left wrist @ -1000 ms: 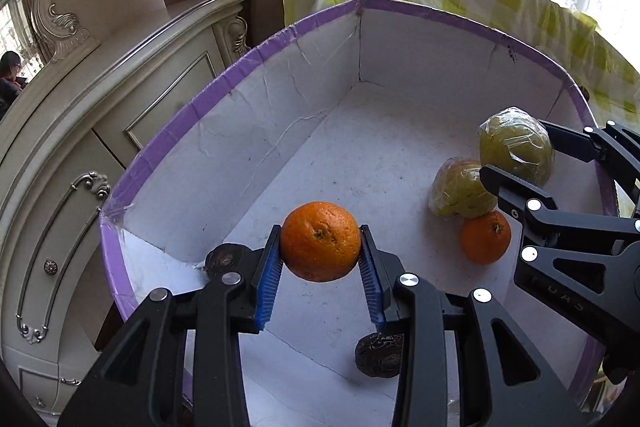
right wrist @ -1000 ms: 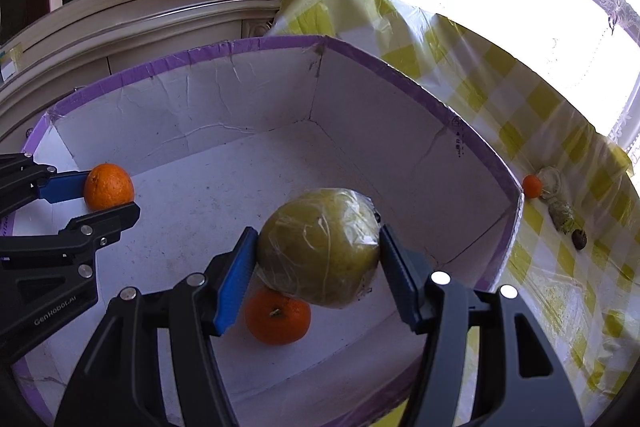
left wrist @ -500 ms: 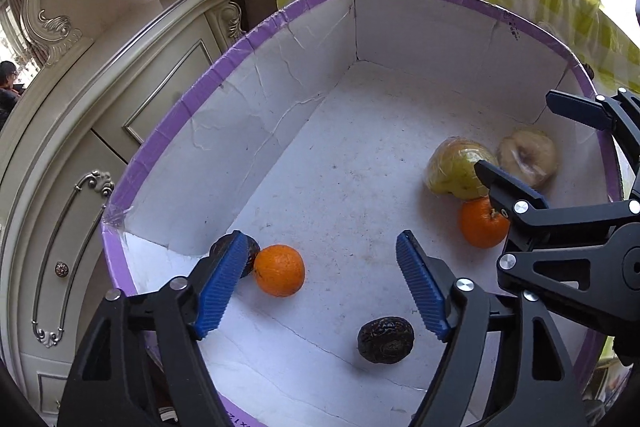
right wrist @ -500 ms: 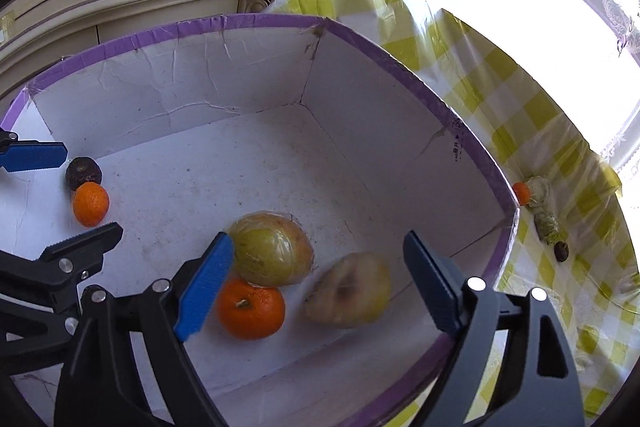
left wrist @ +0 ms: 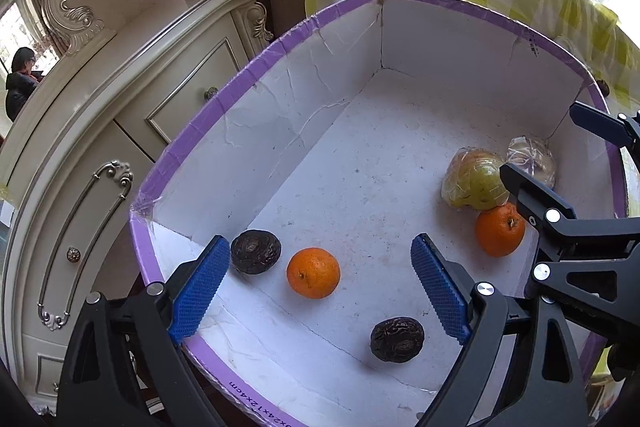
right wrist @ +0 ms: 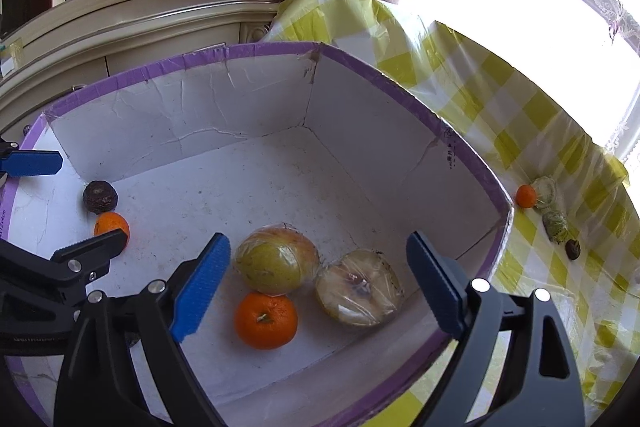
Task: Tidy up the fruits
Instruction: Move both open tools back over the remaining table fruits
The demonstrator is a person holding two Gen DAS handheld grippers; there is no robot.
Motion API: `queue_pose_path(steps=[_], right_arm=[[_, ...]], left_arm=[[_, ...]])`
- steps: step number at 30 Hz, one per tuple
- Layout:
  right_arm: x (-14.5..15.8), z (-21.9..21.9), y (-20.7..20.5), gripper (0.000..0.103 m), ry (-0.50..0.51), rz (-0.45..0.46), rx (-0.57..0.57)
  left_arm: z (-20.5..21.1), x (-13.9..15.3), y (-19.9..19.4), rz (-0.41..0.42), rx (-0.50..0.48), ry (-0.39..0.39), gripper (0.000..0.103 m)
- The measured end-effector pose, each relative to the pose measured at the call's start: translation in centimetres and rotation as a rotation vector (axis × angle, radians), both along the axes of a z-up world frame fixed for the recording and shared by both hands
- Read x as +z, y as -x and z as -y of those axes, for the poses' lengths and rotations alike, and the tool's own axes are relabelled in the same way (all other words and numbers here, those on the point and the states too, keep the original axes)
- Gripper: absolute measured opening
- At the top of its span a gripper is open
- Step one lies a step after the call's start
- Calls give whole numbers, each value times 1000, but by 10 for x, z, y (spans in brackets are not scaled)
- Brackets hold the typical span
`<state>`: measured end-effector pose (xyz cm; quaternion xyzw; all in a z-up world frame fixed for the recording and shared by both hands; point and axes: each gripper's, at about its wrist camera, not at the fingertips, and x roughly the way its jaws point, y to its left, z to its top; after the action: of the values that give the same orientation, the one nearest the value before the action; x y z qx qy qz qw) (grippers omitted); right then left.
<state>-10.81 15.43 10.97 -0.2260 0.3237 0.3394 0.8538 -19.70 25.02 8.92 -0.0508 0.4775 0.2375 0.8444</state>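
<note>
A white box with a purple rim (left wrist: 208,115) (right wrist: 400,83) holds the fruit. My left gripper (left wrist: 320,287) is open and empty above an orange (left wrist: 313,272), between two dark passion fruits (left wrist: 255,251) (left wrist: 397,339). My right gripper (right wrist: 316,283) is open and empty above two plastic-wrapped pears (right wrist: 278,259) (right wrist: 358,287) and a second orange (right wrist: 265,320). The same pears (left wrist: 476,179) and orange (left wrist: 500,230) lie at the right in the left wrist view.
On the yellow checked tablecloth (right wrist: 520,115) right of the box lie a small orange (right wrist: 525,196), wrapped green fruits (right wrist: 554,219) and a dark fruit (right wrist: 572,249). A cream cabinet (left wrist: 100,131) stands left of the box. Curtains hang behind.
Both grippers opened and rose. The left one let go of the orange and the right one let go of the wrapped pear; both fruits now lie on the box floor.
</note>
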Motion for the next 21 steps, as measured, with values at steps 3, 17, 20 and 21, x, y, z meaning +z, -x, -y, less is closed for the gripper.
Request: queue_pose_path(steps=[3,17,20,21], right_arm=[[11,14,1,92,-86,25,-4],[51,147,-22,100,-470,116,-231],[43,180,-38,100,-495,99,-321],[39,191,-42,100,-499,93,-348]], left_arm=[[0,16,5,63,10,-8,89],[79,103,8,490,-123,-62,89],[110,107,-7,534,-213,-38,89],[120,107,-13,539,-241,-32,90]])
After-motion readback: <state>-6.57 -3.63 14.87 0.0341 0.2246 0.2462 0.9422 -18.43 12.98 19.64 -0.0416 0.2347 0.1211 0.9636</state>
